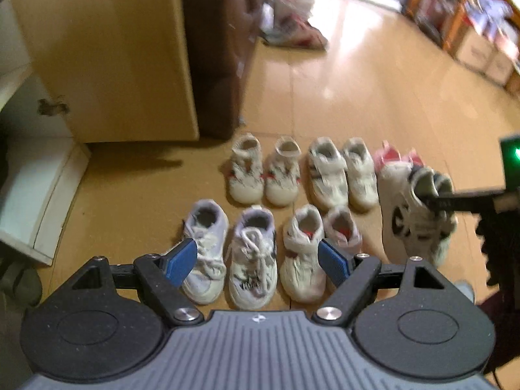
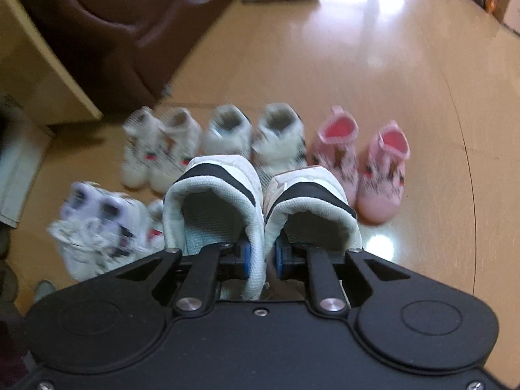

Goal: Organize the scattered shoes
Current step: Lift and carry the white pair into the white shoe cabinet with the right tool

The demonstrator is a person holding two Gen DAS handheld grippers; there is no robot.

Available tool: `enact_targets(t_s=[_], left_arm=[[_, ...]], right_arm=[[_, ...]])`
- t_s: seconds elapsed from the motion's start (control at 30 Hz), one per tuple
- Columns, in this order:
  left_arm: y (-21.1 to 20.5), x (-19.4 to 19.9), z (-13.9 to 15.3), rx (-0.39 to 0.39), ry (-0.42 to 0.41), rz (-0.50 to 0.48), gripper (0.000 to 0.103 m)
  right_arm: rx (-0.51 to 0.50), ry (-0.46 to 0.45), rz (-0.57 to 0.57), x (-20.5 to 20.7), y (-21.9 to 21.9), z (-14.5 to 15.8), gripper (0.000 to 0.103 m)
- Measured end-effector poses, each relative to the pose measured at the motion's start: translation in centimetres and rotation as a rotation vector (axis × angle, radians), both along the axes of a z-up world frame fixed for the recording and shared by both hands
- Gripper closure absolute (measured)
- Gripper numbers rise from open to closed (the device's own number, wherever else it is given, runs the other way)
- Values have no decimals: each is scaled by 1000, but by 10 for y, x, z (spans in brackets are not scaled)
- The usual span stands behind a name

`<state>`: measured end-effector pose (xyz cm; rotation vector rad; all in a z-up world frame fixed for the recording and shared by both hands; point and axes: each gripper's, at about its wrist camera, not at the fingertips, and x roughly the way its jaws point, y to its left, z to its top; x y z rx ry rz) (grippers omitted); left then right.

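Small children's shoes stand in two rows on the wooden floor. My right gripper (image 2: 263, 256) is shut on a white pair with black stripes (image 2: 211, 201), pinching the two inner heel walls together and holding the pair above the floor. The left wrist view shows that pair (image 1: 419, 214) hanging at the right end of the rows. Behind it stands a pink pair (image 2: 360, 165). My left gripper (image 1: 256, 253) is open above the front row, over a laced white pair (image 1: 227, 250) and a strapped pair with red lining (image 1: 308, 253), touching neither.
The back row holds a white pair with red marks (image 1: 263, 175) and a strapped white pair (image 1: 341, 172). A wooden cabinet (image 1: 113, 48) and a brown sofa (image 1: 221, 48) stand behind the rows. A bag (image 1: 292, 16) and shelves (image 1: 471, 16) lie farther off.
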<state>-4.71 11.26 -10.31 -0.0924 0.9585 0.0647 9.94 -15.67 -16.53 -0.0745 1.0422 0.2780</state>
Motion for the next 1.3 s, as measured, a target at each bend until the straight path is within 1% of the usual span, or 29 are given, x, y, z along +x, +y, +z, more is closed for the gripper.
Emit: enact_targets(t_s=[0.1,0.17,0.3,0.37,0.43,0.47,0.53,0.6,0.63,0.67,0.73,0.8,0.87,0.97,1.03,1.13,1.2,1.3], left_arm=[[10,-16,21,45,-44,46,21],[20,-33,39,80,-57,100,21],[44,-43,58,61,-56,164,21],[62,-44,70,44,-73,198,21],[72,-45,76,70,-80,204,21],[80,-46,77,84,-75,192,21],[93,-46,79,112,-66,168,21],[97,-49,78,152,-65,148,21],[101,-51,77,180,-72,140,21],[107,-54,76,187,-79,142,21],[119,-60,73,163,-89,173,21],[136,-69,69,114,-92,245,21],[160,-76,67,61,-88,338,21],[181,-79,62,63,-81,422,21],[191,-73,59,71,-75,465,21],[200,-81,60,126,-77,530,21],[203,-87,62,108,-89,552,21],[210,-95,68,63,-117,591,21]], right_arm=[[25,-17,18,-9,14,12,89],[57,-42,53,-11,36,24,89],[124,-69,134,-13,78,37,89],[148,-84,187,-15,102,45,89],[169,-92,234,-16,123,50,89],[174,-97,269,-16,137,52,89],[173,-105,331,-15,163,56,89],[167,-105,407,-9,199,59,89],[166,-104,423,-6,208,59,89],[161,-102,445,-3,222,59,89],[147,-99,503,7,257,58,89],[132,-97,549,13,285,56,89],[119,-95,605,20,319,53,89],[125,-86,680,25,363,47,89],[125,-79,718,26,388,42,89],[121,-69,772,28,427,33,89],[119,-63,815,29,461,24,89],[130,-57,861,32,491,13,89]])
